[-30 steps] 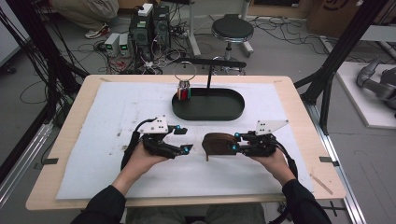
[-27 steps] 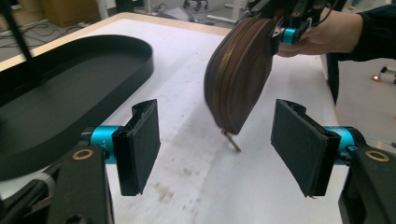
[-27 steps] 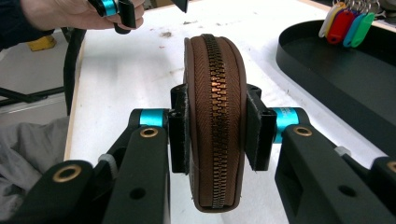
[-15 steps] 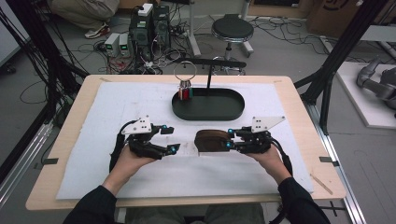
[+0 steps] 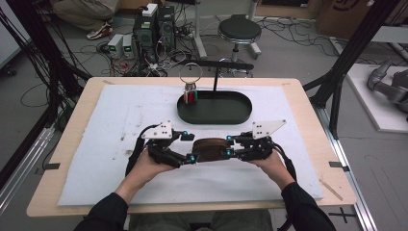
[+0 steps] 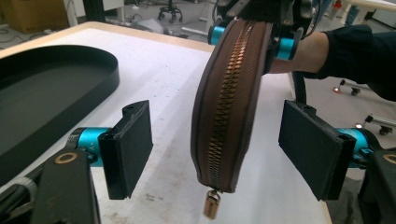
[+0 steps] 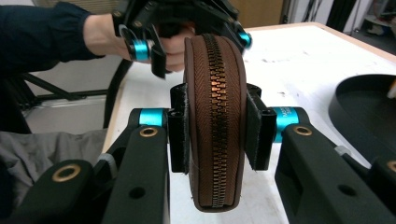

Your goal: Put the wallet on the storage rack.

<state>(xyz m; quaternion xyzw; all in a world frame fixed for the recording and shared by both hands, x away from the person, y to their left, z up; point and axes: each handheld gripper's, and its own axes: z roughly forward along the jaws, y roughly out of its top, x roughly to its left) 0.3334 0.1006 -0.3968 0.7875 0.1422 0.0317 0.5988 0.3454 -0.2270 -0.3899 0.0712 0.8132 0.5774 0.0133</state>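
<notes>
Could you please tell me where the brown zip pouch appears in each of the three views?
High view: the pouch lies low centre, between the two grippers.
Left gripper view: centre, on edge, zip facing the camera, between open jaws, not touching either.
Right gripper view: centre, clamped between the jaws.
Shared landmark: the black oval tray, at left in the left gripper view, at right in the right.

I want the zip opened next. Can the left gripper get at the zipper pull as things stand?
Probably yes: the left gripper has just been opening, and the zipper pull dangles free between its pads, untouched, while the right gripper clamps the brown pouch.
</notes>
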